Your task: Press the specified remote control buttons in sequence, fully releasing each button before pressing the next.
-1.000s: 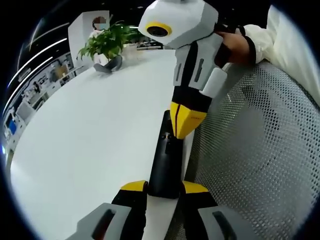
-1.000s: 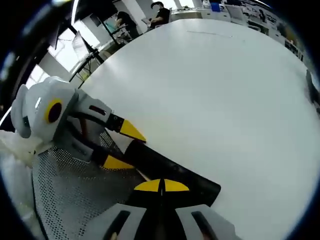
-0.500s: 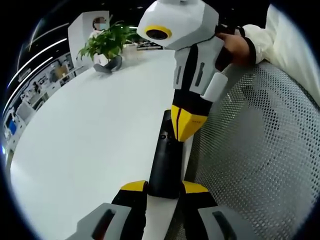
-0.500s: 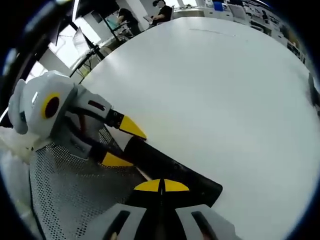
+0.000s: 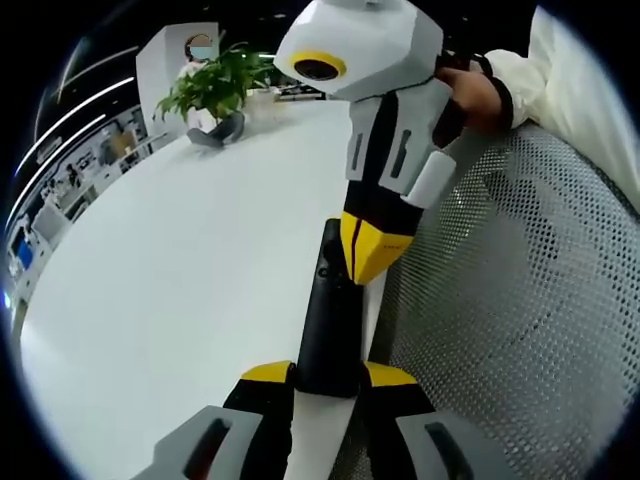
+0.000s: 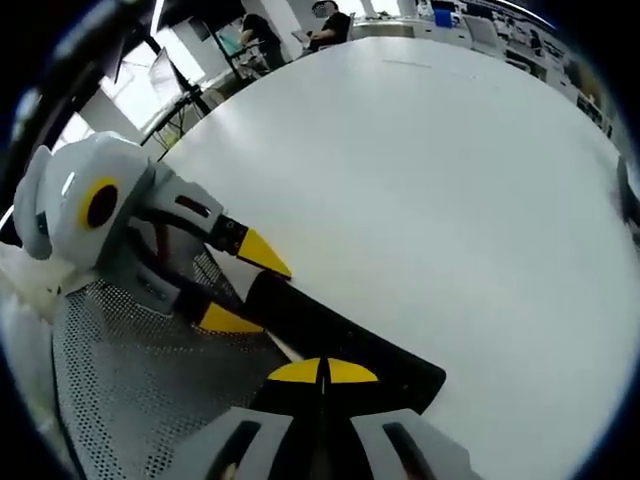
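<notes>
Left gripper (image 5: 328,378) clamps near end of black remote (image 5: 331,320) – steadying it at white counter (image 5: 180,260) edge, beside mesh chair (image 5: 500,320). Right gripper (image 5: 364,262), tips pinched together, presses on remote's buttons – poking tool.

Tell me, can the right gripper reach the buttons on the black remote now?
Probably yes: the right gripper, jaws shut, already has its tip over the remote, which the left gripper holds at its near end.

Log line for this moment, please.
left tool holds remote end | right tool shut, tips on remote buttons | white table
</notes>
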Tool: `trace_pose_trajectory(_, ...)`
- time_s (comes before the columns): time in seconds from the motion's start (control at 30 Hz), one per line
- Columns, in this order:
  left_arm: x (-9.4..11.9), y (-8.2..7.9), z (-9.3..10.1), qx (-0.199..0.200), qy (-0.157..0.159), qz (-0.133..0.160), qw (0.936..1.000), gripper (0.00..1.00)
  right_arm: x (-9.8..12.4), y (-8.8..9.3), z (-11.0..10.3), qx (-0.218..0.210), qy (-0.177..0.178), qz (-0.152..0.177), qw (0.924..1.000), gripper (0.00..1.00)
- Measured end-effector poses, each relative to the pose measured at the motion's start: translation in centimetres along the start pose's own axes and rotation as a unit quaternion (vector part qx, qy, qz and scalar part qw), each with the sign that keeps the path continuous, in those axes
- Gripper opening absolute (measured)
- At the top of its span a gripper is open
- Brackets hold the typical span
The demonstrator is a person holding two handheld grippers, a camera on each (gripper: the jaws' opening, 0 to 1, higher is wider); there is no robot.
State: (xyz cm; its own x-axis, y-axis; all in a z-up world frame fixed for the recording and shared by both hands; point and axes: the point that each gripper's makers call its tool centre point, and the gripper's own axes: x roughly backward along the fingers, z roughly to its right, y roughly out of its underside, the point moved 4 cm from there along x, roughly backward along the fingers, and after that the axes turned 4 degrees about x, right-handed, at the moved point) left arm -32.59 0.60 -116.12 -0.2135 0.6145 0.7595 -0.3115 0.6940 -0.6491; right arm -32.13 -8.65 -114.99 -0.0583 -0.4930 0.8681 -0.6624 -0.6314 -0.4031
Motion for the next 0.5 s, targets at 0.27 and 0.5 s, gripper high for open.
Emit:
trace_pose_trajectory(0.27,0.05,-0.05,0.07,0.001,-0.001,0.000,1.0000,0.26,-0.15,-0.12,-0.23,0.014,0.017,-0.008,0.9997,0.00)
trace_pose_trajectory(0.5,0.02,-0.05,0.12,-0.003,-0.004,-0.003,1.0000,0.27,-0.09,-0.02,-0.31,0.034,0.020,0.000,0.9992,0.00)
